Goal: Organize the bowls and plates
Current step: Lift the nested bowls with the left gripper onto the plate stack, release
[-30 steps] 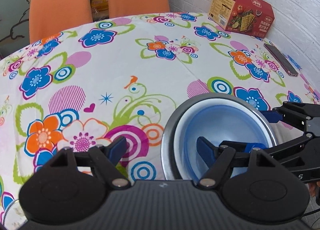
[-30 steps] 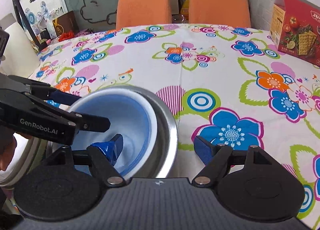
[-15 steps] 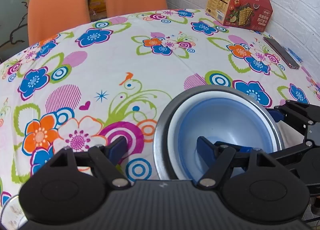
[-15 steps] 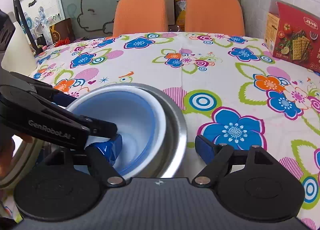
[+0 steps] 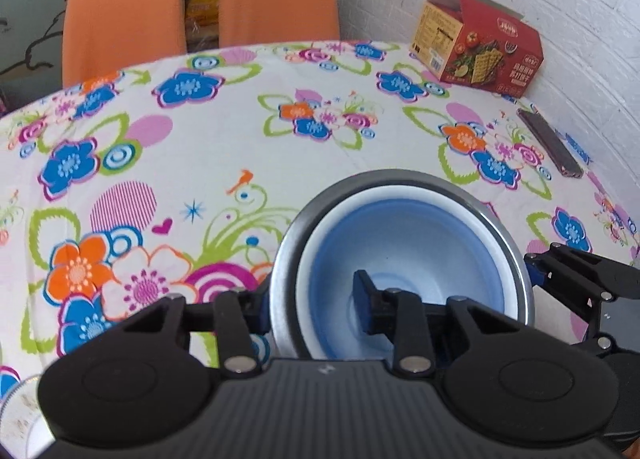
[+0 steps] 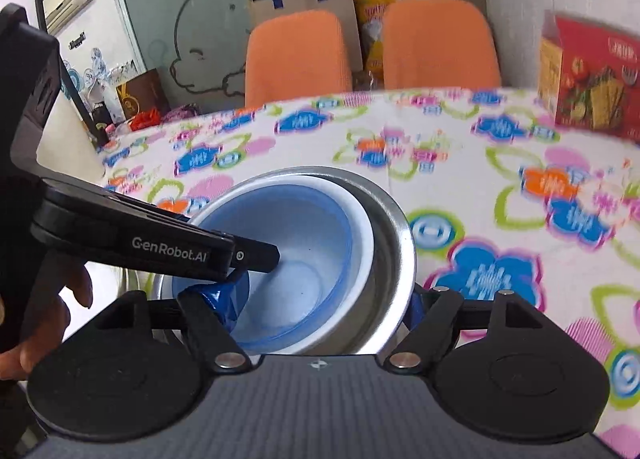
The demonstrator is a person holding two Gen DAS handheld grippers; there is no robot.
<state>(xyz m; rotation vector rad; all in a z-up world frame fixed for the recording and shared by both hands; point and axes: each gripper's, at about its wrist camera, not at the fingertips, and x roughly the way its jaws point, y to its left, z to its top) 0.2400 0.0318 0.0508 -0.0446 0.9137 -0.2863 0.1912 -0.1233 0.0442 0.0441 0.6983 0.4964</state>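
Observation:
A nested stack stands in front of both grippers: a blue bowl inside a white bowl inside a metal bowl. My left gripper is shut on the stack's near wall, one finger outside the metal rim and one inside the blue bowl. My right gripper straddles the opposite wall, fingers wide apart: one pad in the blue bowl, the other outside the metal bowl. The stack looks tilted in the right wrist view. Each gripper shows in the other's view: right gripper, left gripper.
The flowered tablecloth covers a round table. A red cracker box and a dark phone lie at the far right. Two orange chairs stand behind. A patterned plate's rim shows lower left. A person's hand holds the left gripper.
My left gripper's fingers have closed onto the stack's wall. The stack now sits closer and larger in both views, and the right wrist view has swung upward with blur.

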